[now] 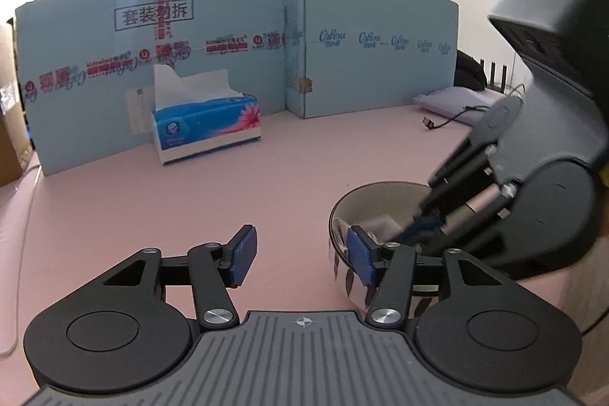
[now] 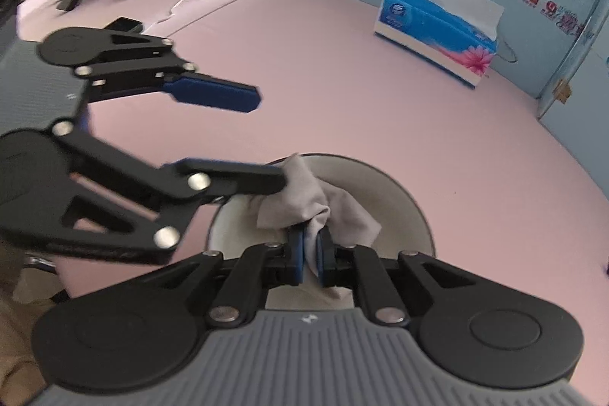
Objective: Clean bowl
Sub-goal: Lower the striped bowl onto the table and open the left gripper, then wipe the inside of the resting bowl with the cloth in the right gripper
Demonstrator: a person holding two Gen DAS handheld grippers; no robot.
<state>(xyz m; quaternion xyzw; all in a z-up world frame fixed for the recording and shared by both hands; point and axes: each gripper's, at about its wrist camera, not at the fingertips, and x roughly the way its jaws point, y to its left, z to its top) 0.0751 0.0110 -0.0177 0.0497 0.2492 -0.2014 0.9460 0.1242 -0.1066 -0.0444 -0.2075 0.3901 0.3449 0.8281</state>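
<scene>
Bowl (image 2: 399,200): sits on the pink surface (image 1: 266,177), near edge, right of centre; pale inside, leaf pattern outside.
In the bowl: a grey cloth (image 2: 304,200), bunched against the inner wall; nothing else visible.
Right gripper (image 2: 310,253): jaws clenched on the cloth, pointing down into the bowl.
Left gripper (image 1: 300,250): jaws released, one finger beside the bowl's rim, nothing gripped.
Tissue box (image 1: 207,126): far side, against the blue cardboard screen (image 1: 228,25), tissue sticking up.
Risk: with no hold on the rim, the wiping push could slide or tip the bowl.
Risk: the cloth could slip free if it snags.
</scene>
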